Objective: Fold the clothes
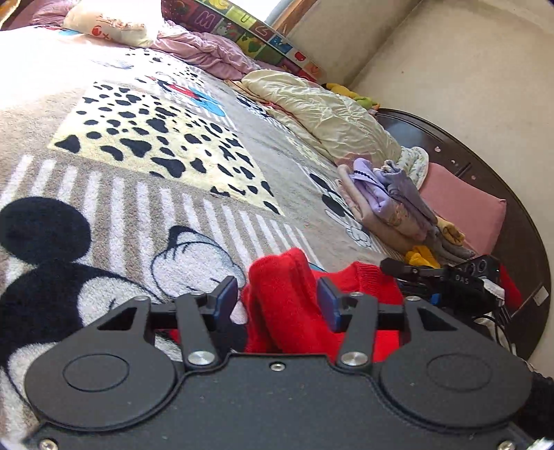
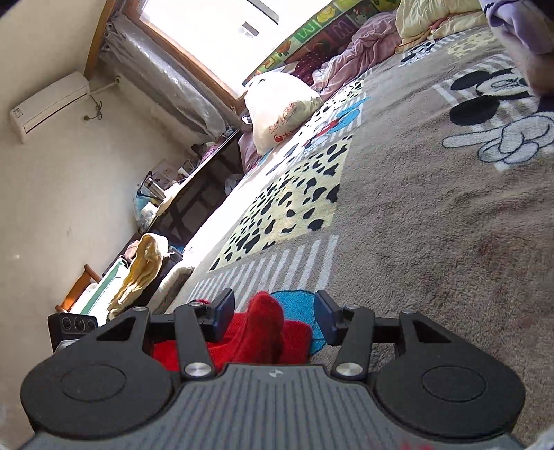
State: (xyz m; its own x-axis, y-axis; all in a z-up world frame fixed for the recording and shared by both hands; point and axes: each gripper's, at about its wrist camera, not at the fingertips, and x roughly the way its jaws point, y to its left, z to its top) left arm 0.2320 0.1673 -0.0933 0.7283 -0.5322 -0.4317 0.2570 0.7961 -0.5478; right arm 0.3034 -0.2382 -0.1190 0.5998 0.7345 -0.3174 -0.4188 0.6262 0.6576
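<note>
Spread claws [image 1: 278, 304] straddle bunched red knit garment [image 1: 277, 311].

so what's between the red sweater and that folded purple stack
Only bare blanket separates the red sweater from the folded stack, seen in the left wrist view.

1. You work over a bed [image 1: 277, 162] covered by a cartoon-mouse blanket [image 1: 145, 138].
2. A red knit garment [image 1: 287, 311] lies bunched on it nearest you.
3. Folded lilac clothes [image 1: 387, 204] are stacked near its edge.
4. Farther off lie a cream quilt [image 1: 329, 110], a pink quilt [image 1: 207, 52] (crumpled) and a white pillow [image 1: 114, 20].
</note>
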